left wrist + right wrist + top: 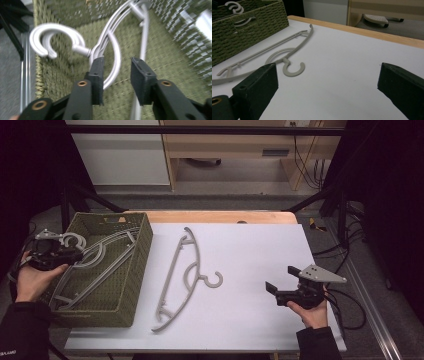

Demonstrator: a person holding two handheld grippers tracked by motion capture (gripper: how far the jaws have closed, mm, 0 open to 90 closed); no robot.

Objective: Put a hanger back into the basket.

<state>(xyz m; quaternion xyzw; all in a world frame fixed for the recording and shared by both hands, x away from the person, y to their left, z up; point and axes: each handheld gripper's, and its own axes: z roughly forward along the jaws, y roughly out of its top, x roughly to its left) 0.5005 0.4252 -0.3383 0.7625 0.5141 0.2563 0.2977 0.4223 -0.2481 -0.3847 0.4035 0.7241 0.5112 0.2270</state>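
Since hangers already lie in the basket and one lies on the table, the job reads as putting hangers away, and it looks roughly two thirds done

Basket: the green woven basket [142, 270] stands at nine o'clock on the white table [260, 320]; its far wall also shows at the top left of the right gripper view [249, 30]

Hangers in basket: grey hangers in the basket [100, 265] lie slanted across its floor, hooks toward the ten o'clock corner; two hooks show side by side in the left gripper view [52, 37], so I judge two are stowed; the exact count is hard to tell

Left gripper: the left gripper [75, 252] hangs over the basket's left rim; its jaws stand partly apart, with the necks of the hangers just beyond the left jaw and one thin loop running between them; the pads press on nothing, so the hanger is let go

Hanger on table: the last hanger [182, 277] lies flat at the table's centre, hook toward three o'clock, well apart from both grippers; the right gripper view shows it at ten o'clock [284, 53]

Right gripper: the right gripper [281, 281] sits at four o'clock, jaws spread wide and empty, facing the loose hanger

Left to do: pick up that hanger; carry it to the basket; lay it with the others
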